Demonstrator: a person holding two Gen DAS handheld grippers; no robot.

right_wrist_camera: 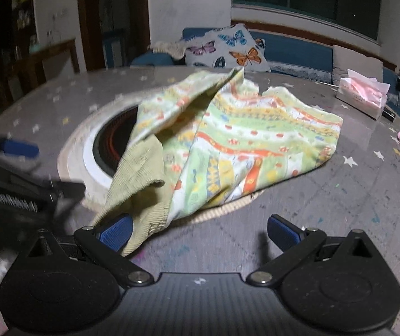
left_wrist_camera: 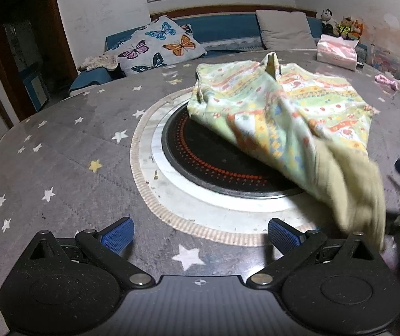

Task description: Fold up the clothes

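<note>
Surface: a round table [left_wrist_camera: 60, 145] with a grey star-print cover is seen, a stove ring [left_wrist_camera: 213, 165] sunk in its middle.
Left gripper [left_wrist_camera: 200, 236]: jaws are spread wide, nothing held.
Right gripper [right_wrist_camera: 200, 233]: jaws are spread wide; the ribbed waistband [right_wrist_camera: 138, 184] is draped over its left pad, unclamped.
Garment [left_wrist_camera: 278, 112]: thin, soft and light, heaped over the stove ring; the waistband is judged the best hold.
Room: bare cover is left in front; a tissue box [right_wrist_camera: 363, 99] is kept well apart at the far edge.
</note>
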